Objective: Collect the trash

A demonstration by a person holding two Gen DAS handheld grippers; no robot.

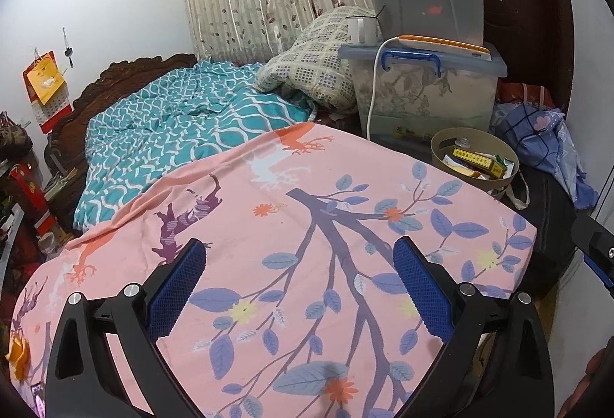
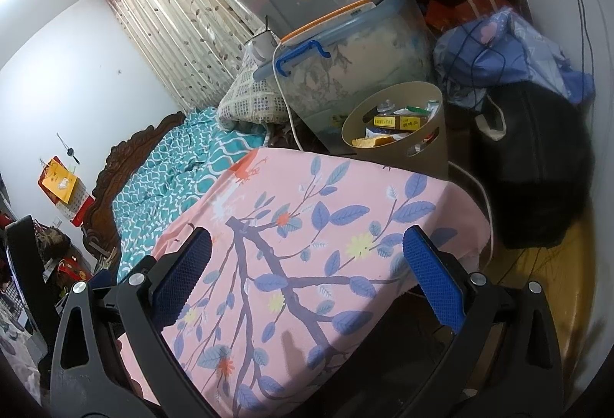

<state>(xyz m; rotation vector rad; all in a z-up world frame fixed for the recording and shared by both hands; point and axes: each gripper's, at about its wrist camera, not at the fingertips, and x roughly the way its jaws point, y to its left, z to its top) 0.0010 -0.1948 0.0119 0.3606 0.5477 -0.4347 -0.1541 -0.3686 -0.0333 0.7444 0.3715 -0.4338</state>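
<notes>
Standing ahead-right of both wide-open, empty hand-held grippers, left and right: round beige plastic trash bin, nearer the right.

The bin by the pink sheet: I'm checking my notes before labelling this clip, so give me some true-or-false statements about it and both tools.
1. The beige bin already holds boxes and wrappers. True.
2. The left tool is shut on a wrapper. False: open, holding nothing.
3. A white mug stands on a storage box lid. True.
4. The right tool is inside the bin. False: it hovers open over the pink sheet.
</notes>
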